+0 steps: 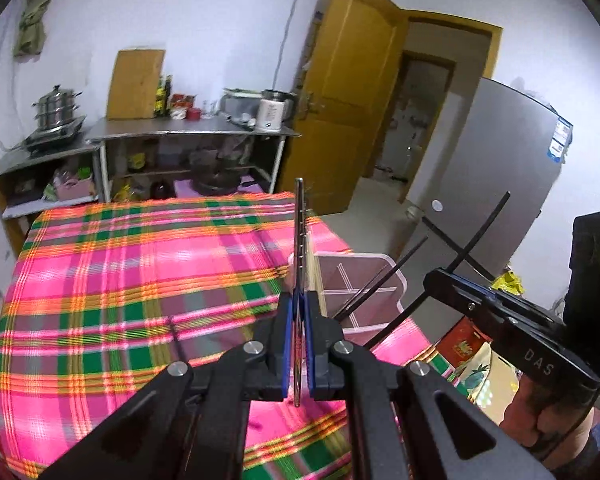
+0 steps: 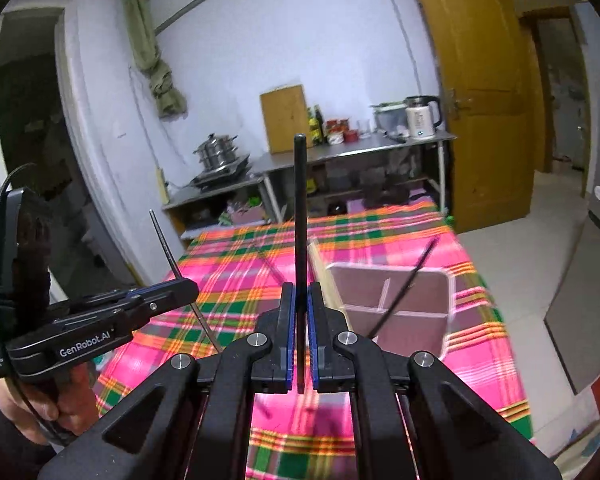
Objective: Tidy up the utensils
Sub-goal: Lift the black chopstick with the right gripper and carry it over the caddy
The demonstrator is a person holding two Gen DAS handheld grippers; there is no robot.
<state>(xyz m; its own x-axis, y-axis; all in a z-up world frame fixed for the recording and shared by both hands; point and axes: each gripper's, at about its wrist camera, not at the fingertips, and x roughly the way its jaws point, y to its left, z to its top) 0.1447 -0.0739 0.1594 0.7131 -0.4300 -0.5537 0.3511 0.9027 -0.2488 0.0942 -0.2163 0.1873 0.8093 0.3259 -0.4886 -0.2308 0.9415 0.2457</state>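
My left gripper (image 1: 299,298) is shut on a thin metal chopstick (image 1: 299,232) that stands upright above the plaid tablecloth (image 1: 140,280). My right gripper (image 2: 300,288) is shut on a black chopstick (image 2: 300,208), also upright. Each gripper shows in the other's view: the right gripper (image 1: 432,276) with its black chopstick (image 1: 484,228), the left gripper (image 2: 192,286) with the metal chopstick (image 2: 164,240). Ahead, on the cloth (image 2: 240,264), lies a pink divided tray (image 1: 372,264) (image 2: 428,280). It holds wooden chopsticks (image 1: 315,276) (image 2: 324,276) and a leaning black chopstick (image 1: 384,276) (image 2: 410,280).
A steel shelf (image 1: 188,132) (image 2: 360,148) behind the table carries pots, a kettle, bottles and a wooden board. A yellow door (image 1: 340,92) stands open at the right, with a grey fridge (image 1: 488,160) beside it. A dark stick (image 1: 178,340) lies on the cloth.
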